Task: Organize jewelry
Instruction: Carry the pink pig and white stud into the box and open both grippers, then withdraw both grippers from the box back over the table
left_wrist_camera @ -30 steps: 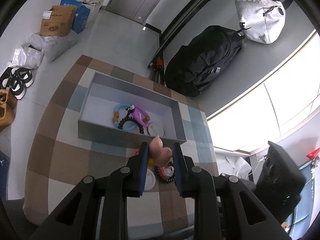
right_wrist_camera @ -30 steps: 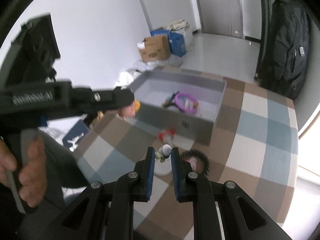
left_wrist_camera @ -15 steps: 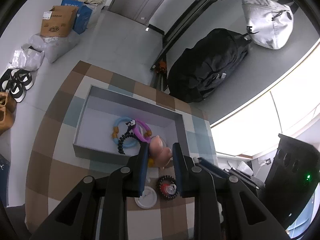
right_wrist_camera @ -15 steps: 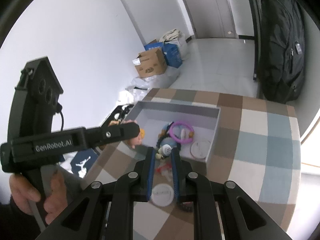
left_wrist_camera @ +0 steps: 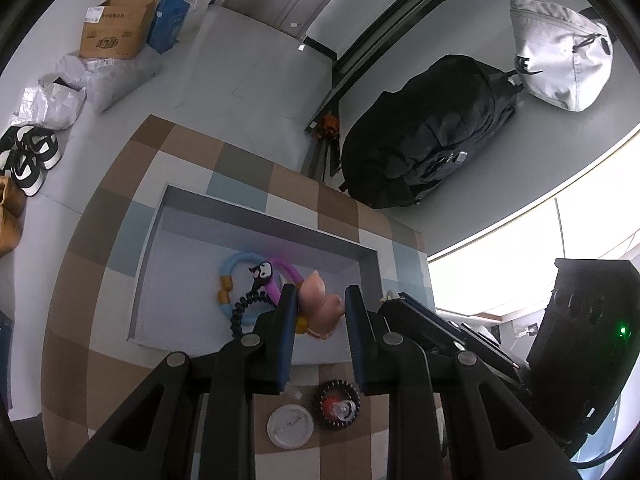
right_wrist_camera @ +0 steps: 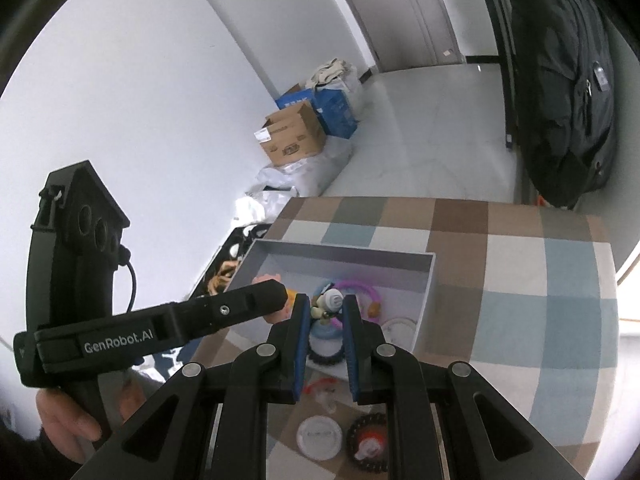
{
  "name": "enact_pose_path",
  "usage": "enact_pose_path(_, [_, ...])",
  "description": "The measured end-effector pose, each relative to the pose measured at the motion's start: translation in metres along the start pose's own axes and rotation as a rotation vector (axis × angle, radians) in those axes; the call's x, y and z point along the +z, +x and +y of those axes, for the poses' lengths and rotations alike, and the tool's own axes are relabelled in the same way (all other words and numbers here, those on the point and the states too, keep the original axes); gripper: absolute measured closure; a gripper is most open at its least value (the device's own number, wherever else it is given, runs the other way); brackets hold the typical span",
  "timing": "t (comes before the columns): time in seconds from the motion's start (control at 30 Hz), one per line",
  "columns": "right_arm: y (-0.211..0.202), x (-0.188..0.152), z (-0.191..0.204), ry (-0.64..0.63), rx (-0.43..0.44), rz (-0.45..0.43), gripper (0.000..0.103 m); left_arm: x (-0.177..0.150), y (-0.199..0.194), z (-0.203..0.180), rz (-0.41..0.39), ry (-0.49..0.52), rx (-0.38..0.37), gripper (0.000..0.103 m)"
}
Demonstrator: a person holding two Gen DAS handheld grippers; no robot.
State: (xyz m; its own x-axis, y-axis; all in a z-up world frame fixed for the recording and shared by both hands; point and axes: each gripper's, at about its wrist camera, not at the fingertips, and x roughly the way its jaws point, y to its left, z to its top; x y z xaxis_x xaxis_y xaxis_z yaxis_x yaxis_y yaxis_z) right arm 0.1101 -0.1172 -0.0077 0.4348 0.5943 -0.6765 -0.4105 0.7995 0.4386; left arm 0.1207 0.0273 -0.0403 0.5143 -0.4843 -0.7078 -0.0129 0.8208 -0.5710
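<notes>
both over the grey box (left_wrist_camera: 256,216): left gripper (left_wrist_camera: 320,312) clamps a pink charm (left_wrist_camera: 320,308), right gripper (right_wrist_camera: 326,312) a small figure (right_wrist_camera: 326,304).

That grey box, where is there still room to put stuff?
The grey box is bare along its far wall and at the end left of the blue ring. The purple ring and black coil crowd its middle. On the checked cloth out front, the white disc and beaded ring crowd together.

The left tool (left_wrist_camera: 320,308) holds a pink charm (left_wrist_camera: 320,306) above the grey box (left_wrist_camera: 264,216), which contains a blue ring (left_wrist_camera: 228,276) and a purple ring (left_wrist_camera: 286,270). On the worktop (left_wrist_camera: 92,280), a white disc (left_wrist_camera: 290,426) lies beside what seems a dark beaded bracelet (left_wrist_camera: 337,404).
</notes>
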Motion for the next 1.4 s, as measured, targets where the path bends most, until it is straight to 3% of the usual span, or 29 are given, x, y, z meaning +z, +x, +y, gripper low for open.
enact_pose_path(0.47, [0.016, 0.004, -0.020, 0.083, 0.011, 0.051, 0.088, 0.013, 0.018, 0.010, 0.037, -0.036, 0.001, 0.084])
enact_pose_path(0.67, [0.017, 0.005, -0.030, 0.163, 0.089, 0.051, 0.085, 0.017, 0.019, -0.001, 0.056, 0.008, -0.032, 0.082])
enact_pose_path(0.7, [0.014, 0.005, -0.030, 0.157, 0.070, 0.038, 0.080, 0.018, 0.018, -0.003, 0.057, 0.017, -0.027, 0.080])
enact_pose_path(0.73, [0.011, 0.006, -0.029, 0.149, 0.056, 0.029, 0.077, 0.019, 0.017, -0.005, 0.052, 0.021, -0.020, 0.073])
enact_pose_path(0.8, [0.007, 0.007, -0.030, 0.145, 0.050, 0.011, 0.055, 0.020, 0.013, -0.004, 0.038, 0.020, -0.026, 0.053])
enact_pose_path(0.83, [0.003, 0.006, -0.030, 0.146, 0.043, -0.005, 0.051, 0.020, 0.010, -0.003, 0.023, 0.013, -0.020, 0.042])
enact_pose_path(0.87, [0.000, 0.006, -0.031, 0.145, 0.043, -0.014, 0.046, 0.020, 0.007, -0.002, 0.008, 0.009, -0.019, 0.040])
enact_pose_path(0.97, [-0.004, 0.005, -0.033, 0.149, 0.040, -0.022, 0.035, 0.020, 0.003, -0.002, -0.004, 0.013, -0.026, 0.040])
enact_pose_path(1.2, [-0.012, 0.001, -0.029, 0.110, 0.011, -0.030, 0.019, 0.016, 0.000, -0.001, -0.001, 0.012, -0.007, 0.040])
enact_pose_path(1.4, [-0.019, -0.005, -0.025, 0.070, -0.006, -0.044, 0.013, 0.009, -0.007, -0.001, -0.007, 0.023, 0.006, 0.039])
